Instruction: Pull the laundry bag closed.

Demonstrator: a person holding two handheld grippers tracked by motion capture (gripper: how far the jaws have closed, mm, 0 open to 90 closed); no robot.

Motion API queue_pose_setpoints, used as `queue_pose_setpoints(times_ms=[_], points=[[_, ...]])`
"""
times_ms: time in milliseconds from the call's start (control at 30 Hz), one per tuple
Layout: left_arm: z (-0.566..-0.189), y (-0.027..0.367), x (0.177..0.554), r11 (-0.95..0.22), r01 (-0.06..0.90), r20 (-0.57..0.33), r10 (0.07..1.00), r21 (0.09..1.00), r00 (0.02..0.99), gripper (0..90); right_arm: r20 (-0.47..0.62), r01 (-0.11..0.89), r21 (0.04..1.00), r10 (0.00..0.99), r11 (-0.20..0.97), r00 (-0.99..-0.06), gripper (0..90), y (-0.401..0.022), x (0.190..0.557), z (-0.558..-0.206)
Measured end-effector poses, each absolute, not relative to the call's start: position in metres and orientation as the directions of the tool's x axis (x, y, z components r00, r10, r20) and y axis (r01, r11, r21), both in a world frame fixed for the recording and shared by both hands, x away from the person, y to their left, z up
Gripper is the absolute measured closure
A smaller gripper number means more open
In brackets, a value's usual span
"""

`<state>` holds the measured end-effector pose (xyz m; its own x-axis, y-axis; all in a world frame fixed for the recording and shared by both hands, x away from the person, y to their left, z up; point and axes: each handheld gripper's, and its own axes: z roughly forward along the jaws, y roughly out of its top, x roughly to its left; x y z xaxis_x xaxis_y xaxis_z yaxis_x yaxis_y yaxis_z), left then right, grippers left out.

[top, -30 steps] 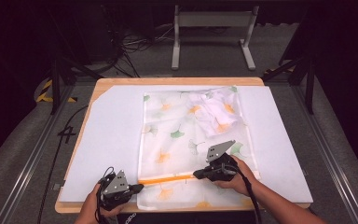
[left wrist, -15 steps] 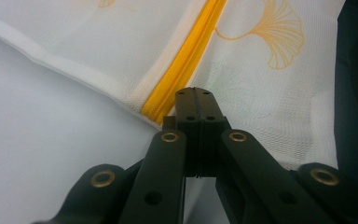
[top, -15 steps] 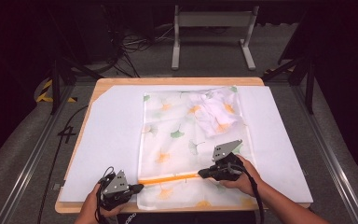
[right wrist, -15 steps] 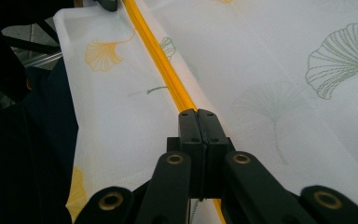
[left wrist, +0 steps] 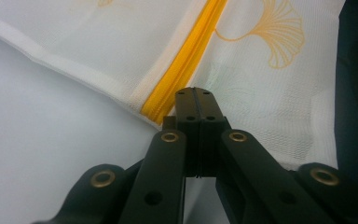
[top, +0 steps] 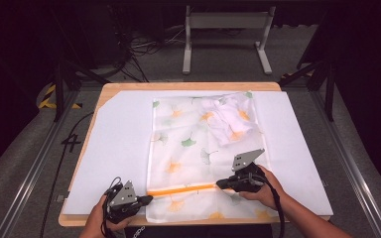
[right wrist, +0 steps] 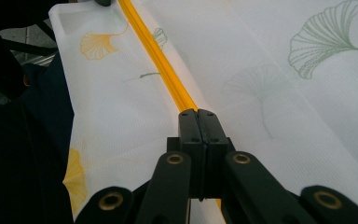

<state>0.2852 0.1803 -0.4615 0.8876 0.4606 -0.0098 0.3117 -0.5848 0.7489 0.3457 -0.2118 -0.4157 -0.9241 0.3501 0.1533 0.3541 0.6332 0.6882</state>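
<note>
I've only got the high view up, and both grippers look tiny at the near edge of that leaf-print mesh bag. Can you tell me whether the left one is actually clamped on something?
Observer: Yes. In the left gripper view the left gripper has its fingers pressed together at the end of the orange zipper, by the hemmed edge of the mesh bag.
Operator: And the right one, same story?
Observer: The right gripper is also closed, right on the zipper line; the orange strip runs away from its tips toward the bag's far corner.
Operator: Can you see the zipper pull?
Observer: No, I cannot make out a pull; the closed fingers cover that spot.
Operator: Anything inside the bag?
Observer: That is plainer in your view: a crumpled white cloth at the far right corner.
</note>
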Motion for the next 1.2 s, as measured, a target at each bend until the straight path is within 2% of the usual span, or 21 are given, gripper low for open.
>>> queue_pose_setpoints(times_ms=[1200], points=[[-0.462,0.180,0.285,-0.583,0.313,-0.012,0.460,0.750,0.888,90.0,0.157,0.424,0.651,0.435,0.629,-0.886,90.0,-0.255,0.342,-0.428]])
